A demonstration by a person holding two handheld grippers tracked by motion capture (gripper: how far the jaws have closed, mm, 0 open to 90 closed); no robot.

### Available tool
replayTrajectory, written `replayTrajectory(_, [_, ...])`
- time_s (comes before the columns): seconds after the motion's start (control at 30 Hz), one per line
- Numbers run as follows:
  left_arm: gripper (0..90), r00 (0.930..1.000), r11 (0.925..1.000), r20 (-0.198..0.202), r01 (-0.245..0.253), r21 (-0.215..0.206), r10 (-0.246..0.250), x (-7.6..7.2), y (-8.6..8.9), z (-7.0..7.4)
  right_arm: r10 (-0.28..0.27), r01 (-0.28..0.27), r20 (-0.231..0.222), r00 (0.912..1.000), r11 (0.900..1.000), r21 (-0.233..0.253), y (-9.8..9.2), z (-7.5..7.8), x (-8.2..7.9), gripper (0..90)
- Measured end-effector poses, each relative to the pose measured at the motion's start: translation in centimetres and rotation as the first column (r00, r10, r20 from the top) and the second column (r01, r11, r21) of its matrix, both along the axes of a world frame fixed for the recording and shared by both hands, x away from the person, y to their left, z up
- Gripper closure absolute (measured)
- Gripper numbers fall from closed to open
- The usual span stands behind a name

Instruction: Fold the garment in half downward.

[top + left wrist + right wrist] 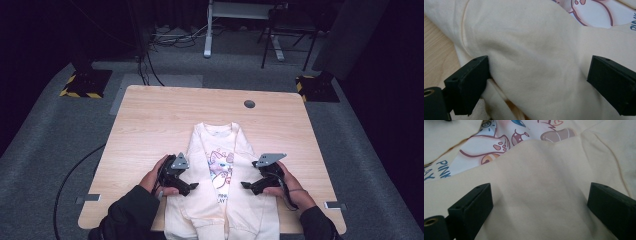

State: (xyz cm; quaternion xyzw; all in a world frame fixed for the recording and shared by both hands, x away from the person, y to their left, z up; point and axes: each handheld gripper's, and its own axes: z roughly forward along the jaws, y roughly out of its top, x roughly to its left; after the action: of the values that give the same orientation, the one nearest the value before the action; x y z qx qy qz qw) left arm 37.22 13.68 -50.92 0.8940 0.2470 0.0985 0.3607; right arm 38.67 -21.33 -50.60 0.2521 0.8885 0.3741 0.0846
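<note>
Garment: cream sweatshirt (220, 165) flat on table (150, 115), collar far, hem at near edge, both sleeves folded in over the print.
Long axis: runs away from the person.
Left gripper (189, 187): jaws spread, over left folded sleeve (529, 60).
Right gripper (246, 185): jaws spread, over right sleeve (541, 187).
Nearer: neither, both flank the midline evenly, tips pointing inward.

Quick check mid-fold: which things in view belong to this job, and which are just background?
In the job:
cream sweatshirt with its sleeves folded in
left hand-held gripper, jaws open over the left sleeve
right hand-held gripper, jaws open over the right sleeve

Just background:
wooden table
hole in the tabletop
floor cables
</note>
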Motion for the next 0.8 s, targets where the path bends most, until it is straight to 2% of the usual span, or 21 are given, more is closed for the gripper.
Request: replayTrajectory(0.8, [4.6,0.9989,0.9989,-0.011,0.046,0.007,-0.046,-1.4,0.0,0.1,0.041,-0.041,-0.011,0.9991,0.999,-0.017,-0.1,0.1,-1.3,5.9])
